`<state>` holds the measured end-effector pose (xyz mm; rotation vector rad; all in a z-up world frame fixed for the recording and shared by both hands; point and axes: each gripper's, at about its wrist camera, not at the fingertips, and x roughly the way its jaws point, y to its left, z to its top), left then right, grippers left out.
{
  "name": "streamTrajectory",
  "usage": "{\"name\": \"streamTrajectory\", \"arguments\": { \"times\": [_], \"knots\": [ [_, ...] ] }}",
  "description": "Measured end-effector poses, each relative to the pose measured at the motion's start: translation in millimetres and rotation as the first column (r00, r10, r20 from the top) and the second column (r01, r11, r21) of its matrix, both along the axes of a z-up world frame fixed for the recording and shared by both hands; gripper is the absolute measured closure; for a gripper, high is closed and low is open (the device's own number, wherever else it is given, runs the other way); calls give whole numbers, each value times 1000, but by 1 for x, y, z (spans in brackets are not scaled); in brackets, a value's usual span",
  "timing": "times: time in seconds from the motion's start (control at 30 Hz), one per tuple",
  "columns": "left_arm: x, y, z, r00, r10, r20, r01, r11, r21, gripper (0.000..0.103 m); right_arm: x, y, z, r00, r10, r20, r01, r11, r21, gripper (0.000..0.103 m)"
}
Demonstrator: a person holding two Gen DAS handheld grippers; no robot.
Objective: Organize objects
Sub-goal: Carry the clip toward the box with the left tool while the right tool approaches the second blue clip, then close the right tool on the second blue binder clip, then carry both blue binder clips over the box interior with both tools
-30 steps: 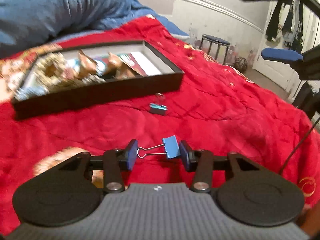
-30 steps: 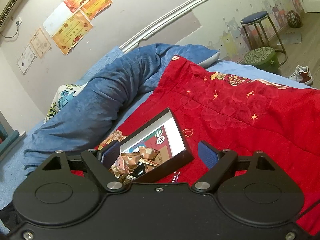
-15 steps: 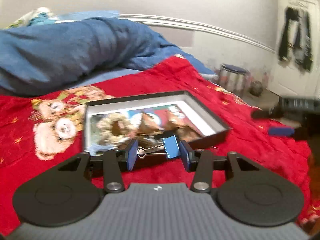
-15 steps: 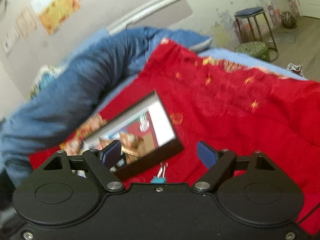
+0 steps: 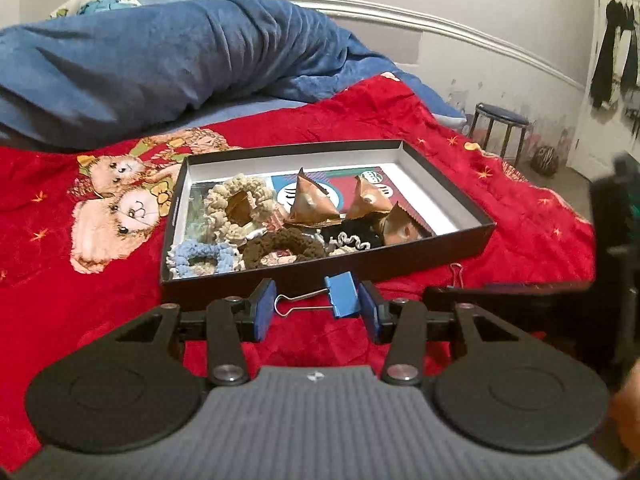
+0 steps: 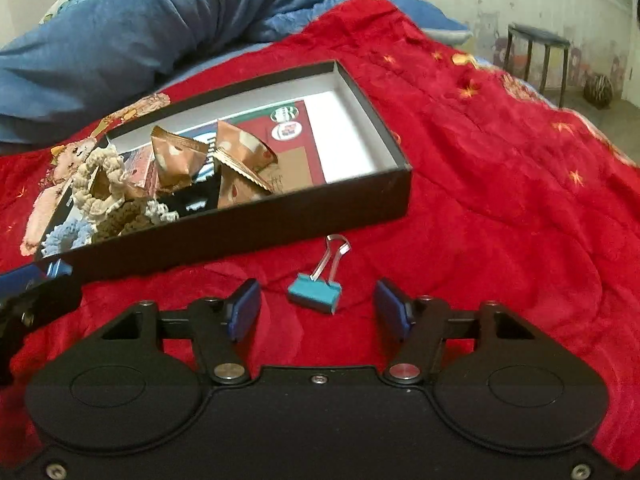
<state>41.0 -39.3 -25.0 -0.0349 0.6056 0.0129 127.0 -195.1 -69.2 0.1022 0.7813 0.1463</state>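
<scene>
Blue binder clip (image 5: 340, 295) is clamped lengthwise in left gripper (image 5: 316, 310), just short of box (image 5: 400, 264). Teal clip (image 6: 315, 298) lies on bed btwn right gripper (image 6: 316, 308) pads, untouched; jaws closing. Light, stiff, slick metal; best gripped across body.

A rumpled blue duvet (image 5: 168, 56) lies far ahead beyond the gripper; a round stool (image 5: 500, 122) stands off right; dark clothes (image 5: 618, 60) hang there.

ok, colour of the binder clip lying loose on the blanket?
Teal body, silver wire handles; clearest in the right wrist view: binder clip.
</scene>
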Motion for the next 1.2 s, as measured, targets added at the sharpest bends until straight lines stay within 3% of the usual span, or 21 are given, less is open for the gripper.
{"name": "streamTrajectory", "arguments": {
  "times": [0.1, 0.2, 0.27, 0.43, 0.67, 1.0, 1.2],
  "knots": [
    [-1, -5, -1, 1000, -10, -6, 10, 999, 31, 54, 5, 4, -3, 1000, -10, 14, 10, 1000, 8, 40],
    [1, -2, -2, 1000, -4, -13, 5, 1000, 15, 54, 4, 13, -5, 1000, -3, 30, 4, 999, -45, 45],
    [4, 1, -2, 1000, 6, -28, -6, 1000, 5, 54, 2, 16, -5, 999, 10, 32, -8, 998, -58, 59],
    [8, 8, -1, 999, 33, -38, -34, 999, -19, 54, 1, 19, -5, 999, 30, 36, -28, 997, -70, 75],
    [9, 19, 5, 999, 44, -15, -45, 996, -79, 54, 0, 14, 1, 999, 11, 44, -10, 1000, -6, 76],
    [15, 30, 8, 997, 79, 14, -77, 992, -101, 54, -17, 7, 30, 981, -28, 193, -11, 980, 198, 75],
    [19, 38, 8, 996, 90, 17, -87, 987, -132, 54, -14, 3, 33, 976, -49, 214, -13, 960, 281, 75]
  ]
}}
